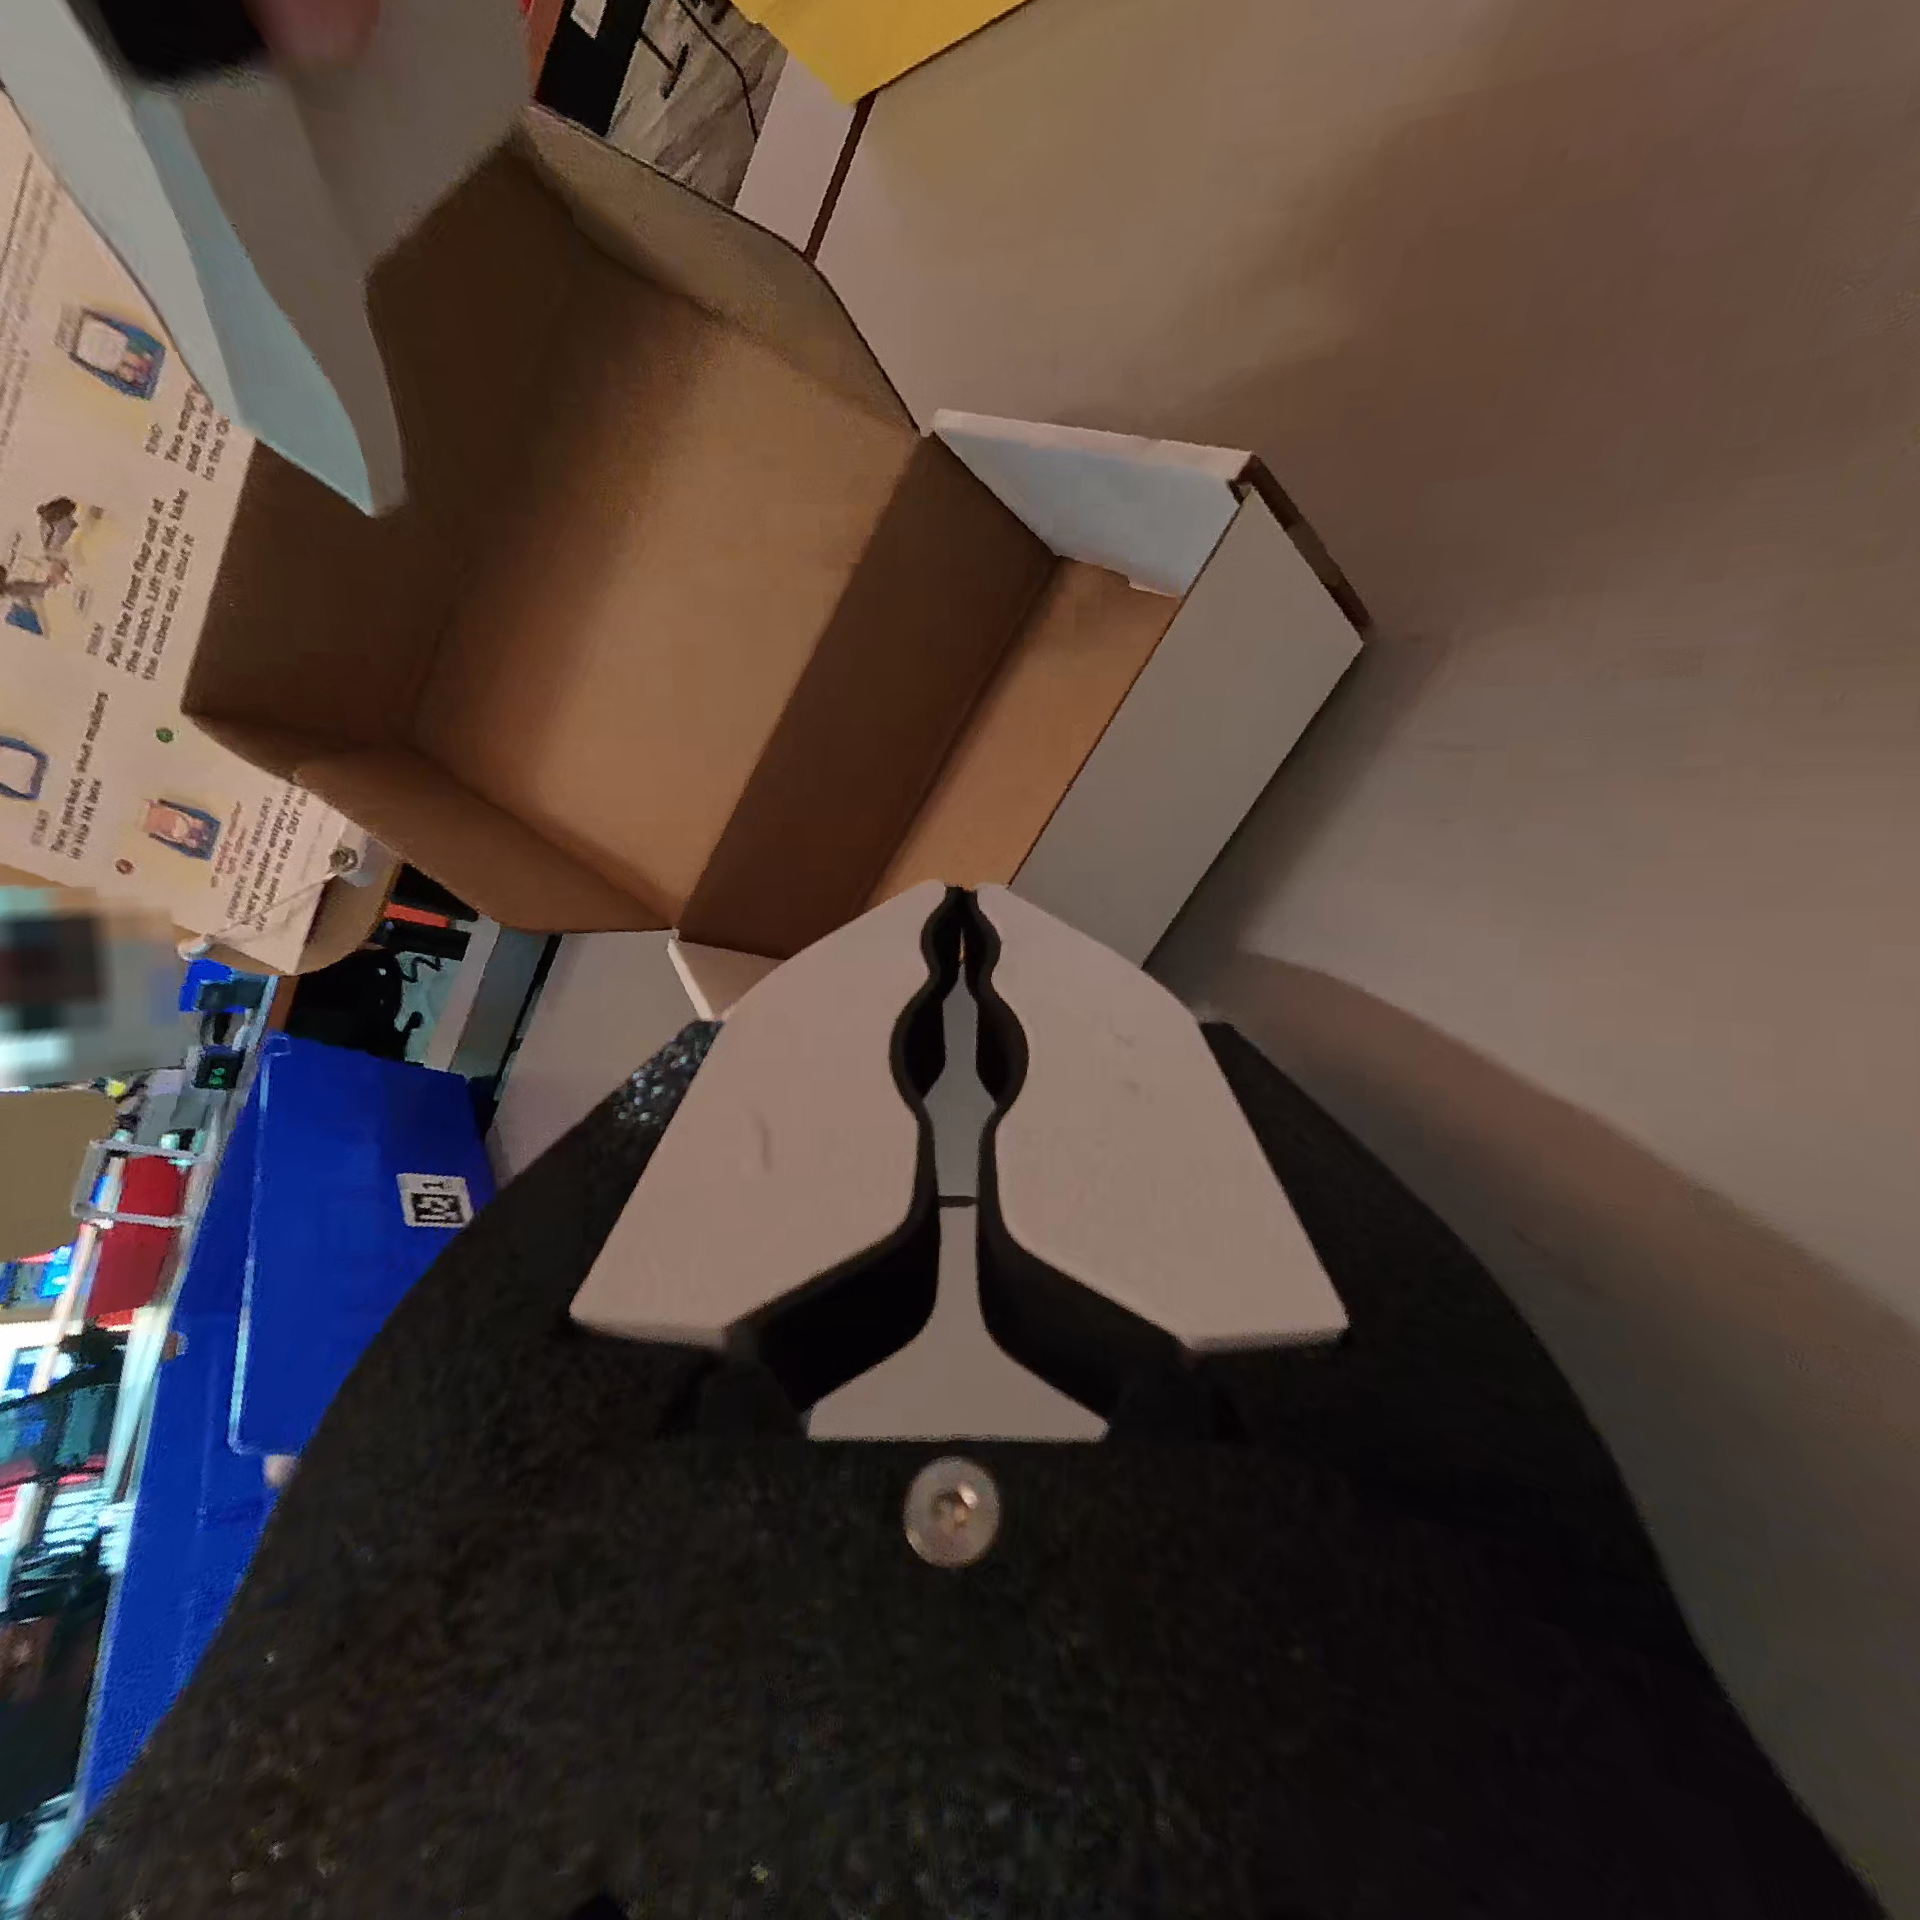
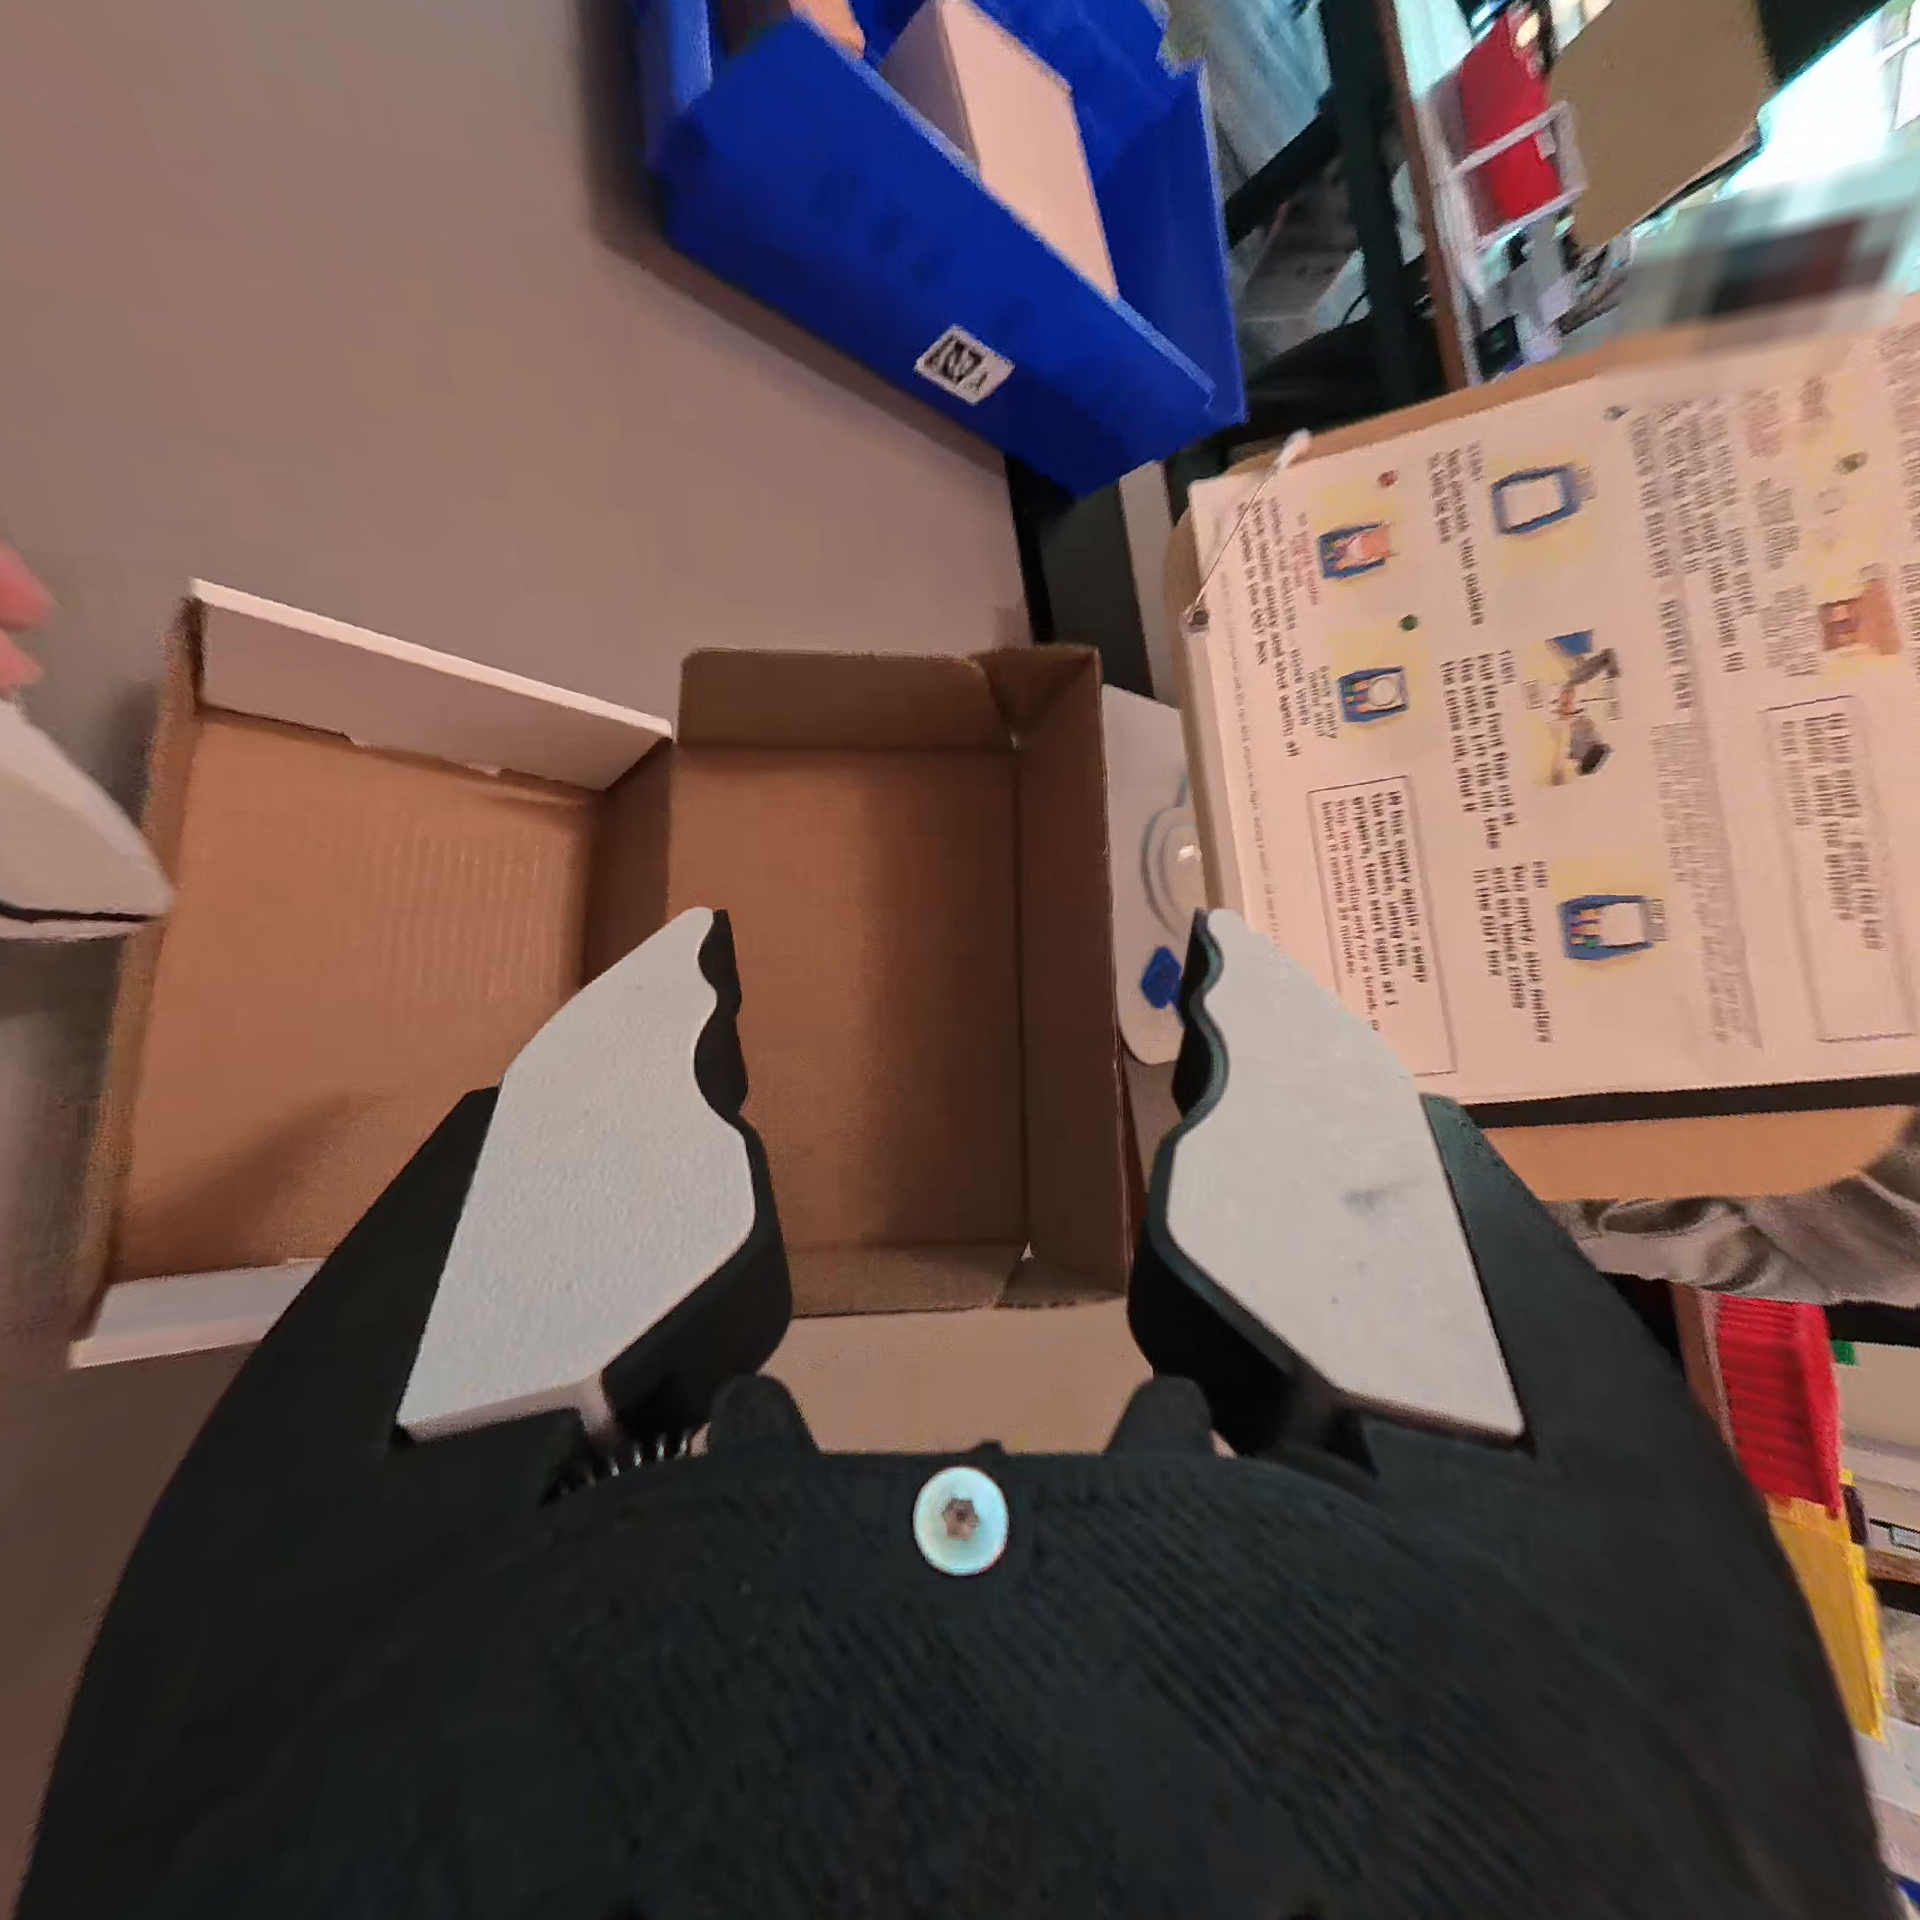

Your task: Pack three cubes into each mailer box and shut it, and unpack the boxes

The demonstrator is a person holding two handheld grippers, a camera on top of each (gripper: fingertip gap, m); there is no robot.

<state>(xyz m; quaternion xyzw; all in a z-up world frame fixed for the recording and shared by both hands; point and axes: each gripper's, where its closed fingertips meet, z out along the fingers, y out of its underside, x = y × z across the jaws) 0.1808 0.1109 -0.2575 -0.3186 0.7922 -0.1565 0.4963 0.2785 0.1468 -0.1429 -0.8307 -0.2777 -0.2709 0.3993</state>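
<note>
Blue bin and instruction sheet flank a grey worktop.

A blue plastic bin (image 2: 935, 239) bearing a small black-and-white sticker (image 2: 962, 364) sits at 12 o'clock in the right wrist view, a white box (image 2: 1029, 156) inside it. At 3 o'clock, a printed instruction sheet (image 2: 1579, 727) lies on a cardboard board (image 2: 1683, 1148). A yellow sheet (image 1: 883, 42) shows at 12 o'clock in the left wrist view, on the grey tabletop (image 1: 1507, 364).
</note>
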